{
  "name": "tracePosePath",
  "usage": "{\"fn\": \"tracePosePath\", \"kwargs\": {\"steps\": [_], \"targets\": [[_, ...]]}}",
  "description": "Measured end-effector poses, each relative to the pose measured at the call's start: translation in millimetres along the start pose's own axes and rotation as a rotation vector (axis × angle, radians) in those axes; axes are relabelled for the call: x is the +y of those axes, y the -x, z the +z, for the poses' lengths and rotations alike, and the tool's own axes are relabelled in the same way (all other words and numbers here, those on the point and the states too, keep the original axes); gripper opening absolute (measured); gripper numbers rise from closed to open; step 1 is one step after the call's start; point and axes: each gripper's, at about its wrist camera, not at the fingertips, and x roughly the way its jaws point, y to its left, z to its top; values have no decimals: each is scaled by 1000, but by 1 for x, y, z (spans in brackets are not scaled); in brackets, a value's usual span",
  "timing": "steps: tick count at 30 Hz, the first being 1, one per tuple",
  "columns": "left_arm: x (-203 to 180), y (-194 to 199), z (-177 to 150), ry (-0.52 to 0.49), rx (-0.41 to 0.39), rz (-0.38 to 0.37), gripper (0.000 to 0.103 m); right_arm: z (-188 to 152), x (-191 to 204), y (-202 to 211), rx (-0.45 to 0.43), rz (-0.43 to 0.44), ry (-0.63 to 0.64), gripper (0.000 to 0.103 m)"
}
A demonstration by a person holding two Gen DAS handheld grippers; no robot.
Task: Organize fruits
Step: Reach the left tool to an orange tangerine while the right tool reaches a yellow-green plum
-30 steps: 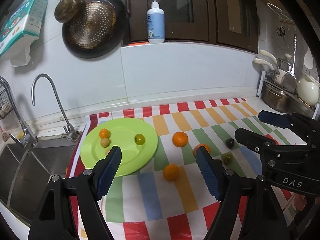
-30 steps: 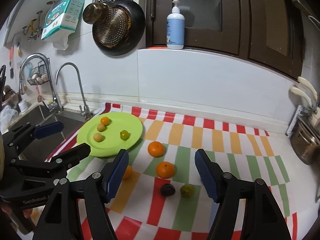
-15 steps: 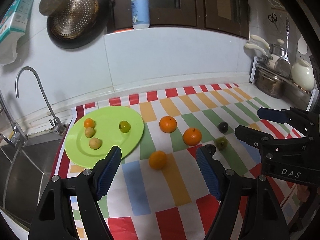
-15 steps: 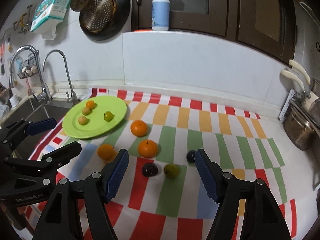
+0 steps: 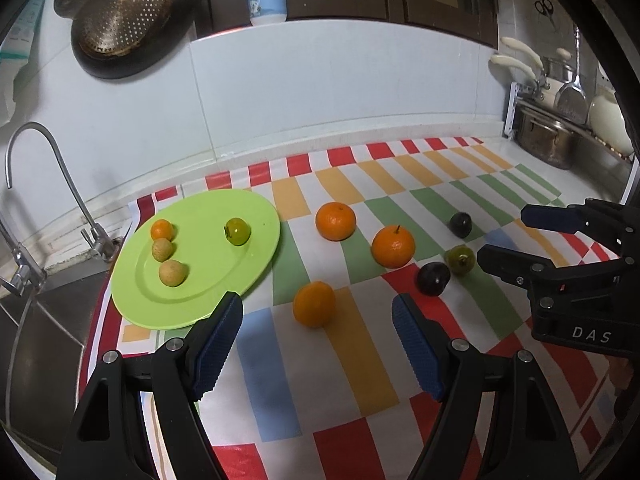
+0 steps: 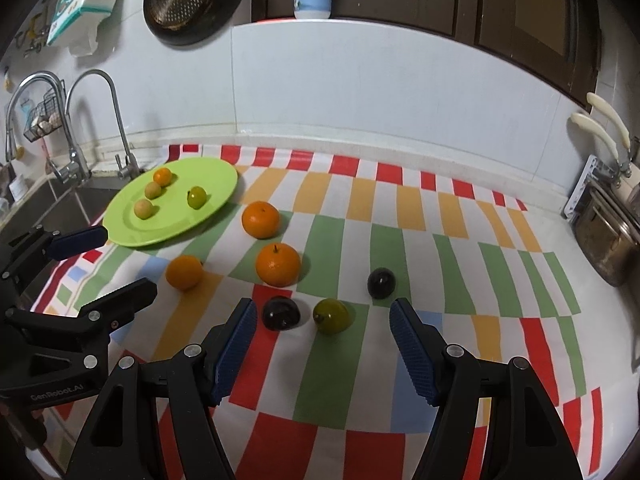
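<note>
Jaws wide on both the left gripper [image 5: 316,320] and right gripper [image 6: 322,316] — bare striped cloth [image 6: 400,364] below, perhaps untouched.

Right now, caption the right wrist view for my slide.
Open right tool facing green fruit and dark plum on striped cloth.

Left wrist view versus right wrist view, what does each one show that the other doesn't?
Only the left wrist view shows the scissors and cream teapot at far right. Only the right wrist view shows the wire basket by the second faucet. Both show the green plate, the three oranges, and both grippers open.
</note>
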Motion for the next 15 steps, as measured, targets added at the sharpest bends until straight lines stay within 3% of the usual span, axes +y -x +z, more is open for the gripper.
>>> {"fn": "tracePosePath", "kwargs": {"steps": [15], "targets": [[5, -39, -3, -4, 67, 5, 77, -2, -4, -42, 80, 17, -8, 69]]}}
